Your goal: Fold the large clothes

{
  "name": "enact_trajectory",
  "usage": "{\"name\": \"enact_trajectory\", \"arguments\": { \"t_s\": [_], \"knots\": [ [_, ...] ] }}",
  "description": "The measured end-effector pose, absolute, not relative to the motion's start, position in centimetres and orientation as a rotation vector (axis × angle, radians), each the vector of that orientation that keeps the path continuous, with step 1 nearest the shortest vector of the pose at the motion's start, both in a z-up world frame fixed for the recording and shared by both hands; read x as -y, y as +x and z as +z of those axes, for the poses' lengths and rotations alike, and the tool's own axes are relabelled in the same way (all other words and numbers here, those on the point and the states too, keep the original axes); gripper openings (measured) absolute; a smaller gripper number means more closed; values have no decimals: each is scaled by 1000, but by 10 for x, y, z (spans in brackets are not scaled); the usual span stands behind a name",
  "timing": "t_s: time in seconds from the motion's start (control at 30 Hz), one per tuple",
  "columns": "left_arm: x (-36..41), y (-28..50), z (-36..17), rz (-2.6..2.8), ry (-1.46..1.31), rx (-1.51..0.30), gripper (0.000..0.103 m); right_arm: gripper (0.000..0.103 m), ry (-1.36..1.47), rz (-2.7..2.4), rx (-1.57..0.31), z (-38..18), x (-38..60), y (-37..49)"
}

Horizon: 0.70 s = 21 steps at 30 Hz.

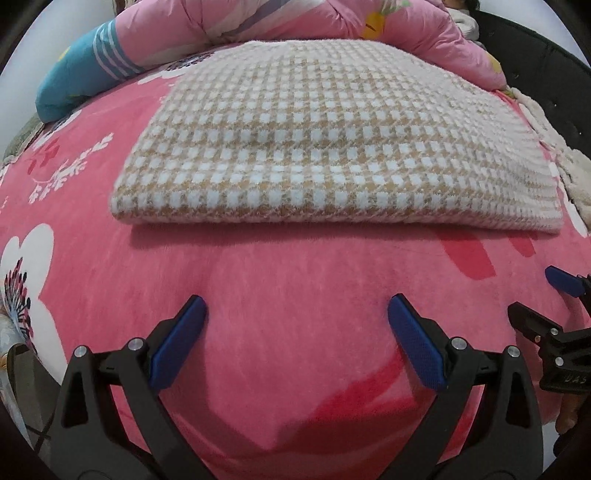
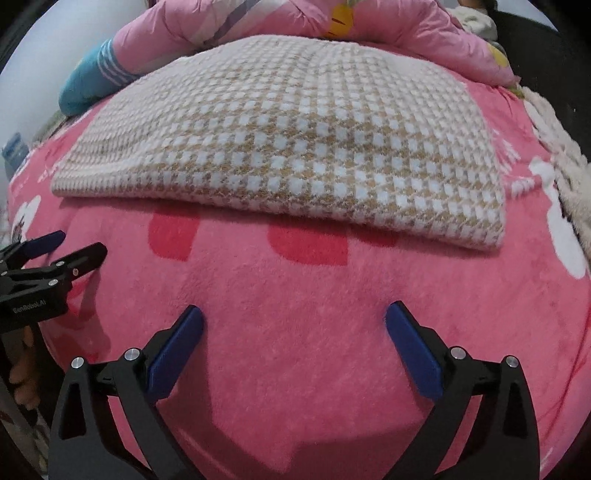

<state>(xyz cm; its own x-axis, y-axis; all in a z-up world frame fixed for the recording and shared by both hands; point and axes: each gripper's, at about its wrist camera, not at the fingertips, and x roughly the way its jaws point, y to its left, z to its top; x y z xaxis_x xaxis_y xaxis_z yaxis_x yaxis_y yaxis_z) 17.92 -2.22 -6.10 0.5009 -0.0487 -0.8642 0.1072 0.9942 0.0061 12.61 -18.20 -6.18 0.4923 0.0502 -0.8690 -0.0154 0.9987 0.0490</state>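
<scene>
Left gripper point(image 1: 297, 306): you see black angular finger arms, blue textured pads point(image 1: 415, 341).
Right gripper point(image 2: 293, 317): same black frame, blue pads point(image 2: 177, 352).
Fasteners: silver round screws at your finger pivots.
Marking: white lettering on the left body.

Folded garment point(image 1: 332, 147) on the blanket point(image 1: 295, 277), quilt point(image 1: 295, 18) behind it, both hand-held grippers before it.

Bare pink blanket point(image 1: 295, 266) lies open near both tools; folded checked garment point(image 1: 325, 147) blocks beyond
</scene>
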Motion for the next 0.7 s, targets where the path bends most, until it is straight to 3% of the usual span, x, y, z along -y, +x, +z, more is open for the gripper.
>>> {"name": "enact_trajectory", "arguments": {
  "t_s": [0.7],
  "knots": [
    [37, 150, -40, -69, 77, -953, 96, 97, 64, 10, -1015, -51, 186, 112]
  ]
}}
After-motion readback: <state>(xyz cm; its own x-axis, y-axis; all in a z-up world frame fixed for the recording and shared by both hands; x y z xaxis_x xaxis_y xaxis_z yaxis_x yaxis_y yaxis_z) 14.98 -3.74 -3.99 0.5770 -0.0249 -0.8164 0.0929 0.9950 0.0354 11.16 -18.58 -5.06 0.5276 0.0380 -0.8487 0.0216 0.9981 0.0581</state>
